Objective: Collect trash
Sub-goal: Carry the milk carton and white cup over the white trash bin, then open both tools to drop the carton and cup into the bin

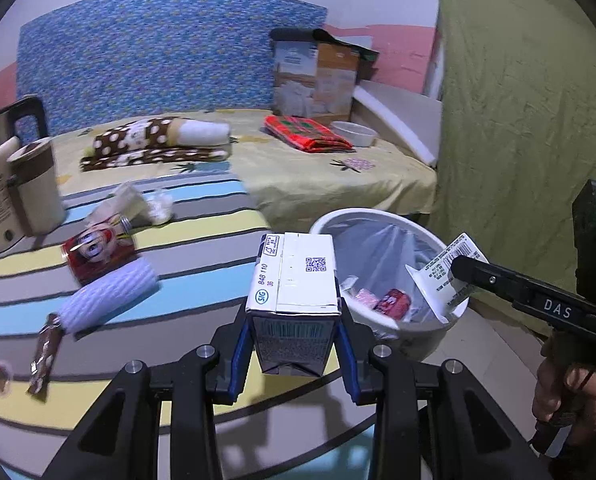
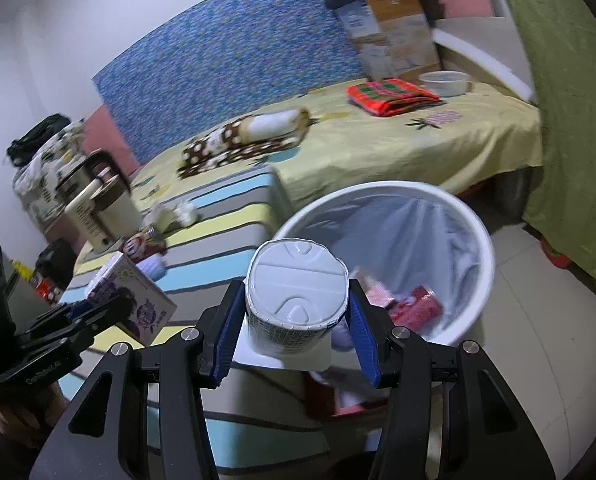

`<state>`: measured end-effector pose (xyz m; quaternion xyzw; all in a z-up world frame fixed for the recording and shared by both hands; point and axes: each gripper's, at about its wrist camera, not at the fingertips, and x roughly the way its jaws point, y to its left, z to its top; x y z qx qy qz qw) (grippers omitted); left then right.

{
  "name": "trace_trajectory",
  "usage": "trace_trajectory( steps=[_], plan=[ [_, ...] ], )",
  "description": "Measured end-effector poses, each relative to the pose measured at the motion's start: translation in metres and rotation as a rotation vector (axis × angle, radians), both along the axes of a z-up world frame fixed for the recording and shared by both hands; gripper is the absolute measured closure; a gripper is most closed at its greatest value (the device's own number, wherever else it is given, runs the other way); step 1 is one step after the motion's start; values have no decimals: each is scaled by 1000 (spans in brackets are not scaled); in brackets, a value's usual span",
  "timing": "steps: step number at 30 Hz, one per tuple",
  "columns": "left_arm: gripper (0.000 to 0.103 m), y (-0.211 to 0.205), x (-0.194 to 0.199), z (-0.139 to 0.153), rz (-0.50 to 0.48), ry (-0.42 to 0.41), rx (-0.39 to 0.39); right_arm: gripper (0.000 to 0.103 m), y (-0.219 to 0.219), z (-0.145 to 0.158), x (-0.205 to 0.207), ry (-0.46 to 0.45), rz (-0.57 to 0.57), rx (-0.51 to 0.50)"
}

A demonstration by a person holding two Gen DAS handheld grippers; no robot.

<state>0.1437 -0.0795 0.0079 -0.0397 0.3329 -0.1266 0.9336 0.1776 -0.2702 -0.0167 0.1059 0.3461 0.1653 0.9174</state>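
Observation:
My left gripper [image 1: 293,307] is shut on a white and blue drink carton [image 1: 298,276], held upright just left of the white bin [image 1: 378,214]. The bin has a clear liner, and a red can [image 1: 392,303] lies inside. My right gripper [image 2: 295,292] is shut on a white cup with a foil lid [image 2: 295,266], at the near left rim of the bin [image 2: 478,236]. In the left wrist view that right gripper [image 1: 460,270] holds the cup [image 1: 444,280] over the bin's right rim. In the right wrist view the left gripper [image 2: 97,308] holds the carton [image 2: 137,298] at the left.
On the striped cover [image 1: 201,240] lie a red packet [image 1: 97,256], a white ribbed roll [image 1: 109,296], a brown wrapper [image 1: 43,356] and crumpled tissue [image 1: 159,206]. A beige appliance [image 1: 29,188] stands left. A yellow-sheeted bed [image 1: 318,176] lies behind, and a green curtain [image 1: 518,120] hangs right.

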Motion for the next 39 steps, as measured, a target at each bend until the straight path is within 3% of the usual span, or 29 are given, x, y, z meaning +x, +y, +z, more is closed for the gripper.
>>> trace_trajectory(
  steps=[10, 20, 31, 39],
  plan=[
    [65, -43, 39, 1, -93, -13, -19, 51, -27, -11, 13, 12, -81, -19],
    [65, -74, 76, -18, -148, 21, -27, 51, -45, -21, 25, 29, -120, -55],
    [65, -85, 98, -41, -182, 71, -44, 50, -44, -33, 37, 78, -102, -122],
    [65, -84, 98, -43, -188, 77, -49, 47, -43, -32, 36, 76, -105, -141]
  ],
)
